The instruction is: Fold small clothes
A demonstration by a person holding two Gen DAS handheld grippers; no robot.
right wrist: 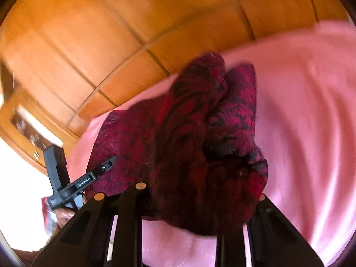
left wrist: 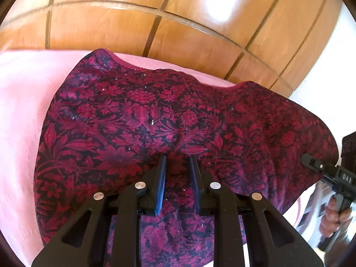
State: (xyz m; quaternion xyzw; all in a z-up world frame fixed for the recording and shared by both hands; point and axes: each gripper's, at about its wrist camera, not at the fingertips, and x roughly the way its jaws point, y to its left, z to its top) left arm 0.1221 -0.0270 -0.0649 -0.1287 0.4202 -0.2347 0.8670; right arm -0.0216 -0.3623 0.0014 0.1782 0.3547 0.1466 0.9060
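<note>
Red floral garment (left wrist: 155, 115) spread on pink blanket (left wrist: 20, 115). Left hand-held gripper (left wrist: 176, 158) narrow, pinching near fold. Right hand-held gripper (right wrist: 200, 202) buried in bunched cloth (grip unclear, view blurred). Risk: weak right hold slips, fold skews; left pinch drags layers.

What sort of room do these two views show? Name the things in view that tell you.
Probably a bedroom at home. A small red floral garment lies on a pink sheet that looks like bedding, and behind it stands a glossy panelled wooden board, likely a headboard or wardrobe.
</note>
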